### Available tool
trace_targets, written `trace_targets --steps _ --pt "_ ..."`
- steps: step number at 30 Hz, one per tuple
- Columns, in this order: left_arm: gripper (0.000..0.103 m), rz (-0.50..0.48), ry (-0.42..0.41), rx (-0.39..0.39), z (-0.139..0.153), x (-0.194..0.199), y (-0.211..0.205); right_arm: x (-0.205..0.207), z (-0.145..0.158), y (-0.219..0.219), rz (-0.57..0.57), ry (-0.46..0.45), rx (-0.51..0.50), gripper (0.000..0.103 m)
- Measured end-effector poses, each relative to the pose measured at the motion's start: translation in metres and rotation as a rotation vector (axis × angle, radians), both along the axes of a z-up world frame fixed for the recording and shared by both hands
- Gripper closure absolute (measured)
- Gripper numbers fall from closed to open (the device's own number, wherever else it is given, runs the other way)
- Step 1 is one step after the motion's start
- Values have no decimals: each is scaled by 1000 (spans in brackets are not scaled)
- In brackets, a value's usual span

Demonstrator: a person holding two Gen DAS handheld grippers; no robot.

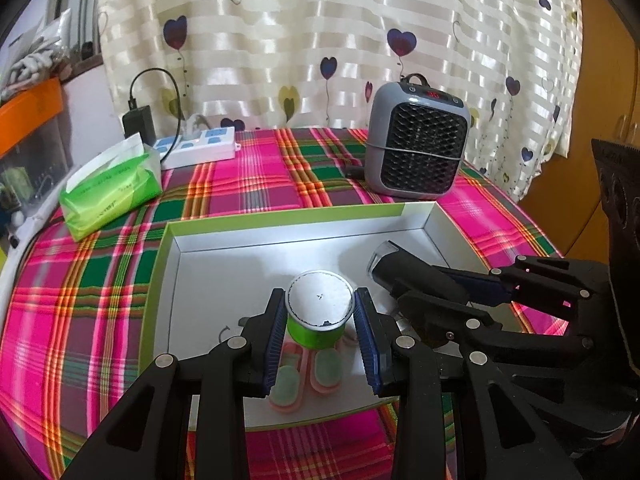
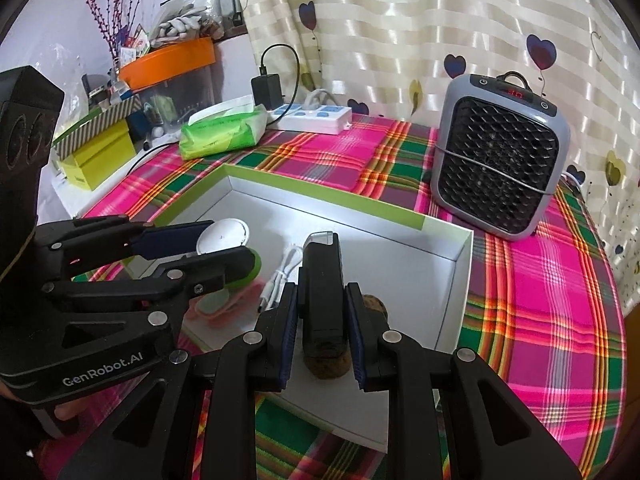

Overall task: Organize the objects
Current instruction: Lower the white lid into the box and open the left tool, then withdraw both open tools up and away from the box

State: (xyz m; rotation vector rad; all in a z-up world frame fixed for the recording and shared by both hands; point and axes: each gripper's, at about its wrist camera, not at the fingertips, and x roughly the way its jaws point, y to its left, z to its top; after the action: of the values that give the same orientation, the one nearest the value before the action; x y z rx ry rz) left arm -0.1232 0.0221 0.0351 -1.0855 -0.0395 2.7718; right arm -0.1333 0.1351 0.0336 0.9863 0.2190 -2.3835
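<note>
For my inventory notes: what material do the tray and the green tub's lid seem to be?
Tray: probably cardboard, matte white inside, with folded corners and thin flat walls. Green tub: likely glossy plastic; its lid looks like dull foil or paper, scuffed at the rim.

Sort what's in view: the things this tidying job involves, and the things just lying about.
In the job:
- green can, in left gripper
- black device, in right gripper
- white box
- pink clips
- white cable

Lying about:
- heater
- tissue pack
- power strip
</note>
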Motion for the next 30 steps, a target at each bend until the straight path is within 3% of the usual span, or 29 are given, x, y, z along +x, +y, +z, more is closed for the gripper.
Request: trace_targets --steps 14,17,30 --pt "72 -31 -23 6 -4 -1 3 4 -1 0 6 6 28 78" --pt "72 -27 -18 10 -4 0 2 5 0 1 11 13 27 73" --pt "72 -11 7 1 1 10 -2 15 7 -1 69 43 -34 72"
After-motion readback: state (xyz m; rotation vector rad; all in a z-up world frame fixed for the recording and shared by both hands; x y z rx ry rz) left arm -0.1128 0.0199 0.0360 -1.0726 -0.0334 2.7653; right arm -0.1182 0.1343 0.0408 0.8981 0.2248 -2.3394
